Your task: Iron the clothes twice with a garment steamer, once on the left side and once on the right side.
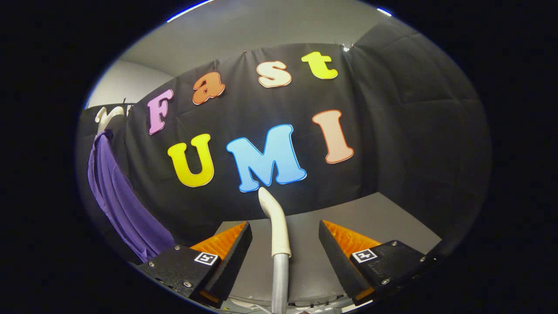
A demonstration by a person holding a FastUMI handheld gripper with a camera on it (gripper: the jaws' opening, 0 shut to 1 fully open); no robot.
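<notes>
Hanging well off to the left of the fingers, a purple garment [124,200] drapes from a pale hanger [106,117] against the booth's black cloth wall. Between the fingers, and touching neither, rises the garment steamer's pale nozzle [273,222] on its grey wand [280,283]. The gripper [285,255] stands wide open, gripping nothing. By the look of it the task sits at its first step: taking hold of the steamer. The next move likely calls for closing both fingers squarely on the wand, then swinging it leftward to the garment's nearer side.
</notes>
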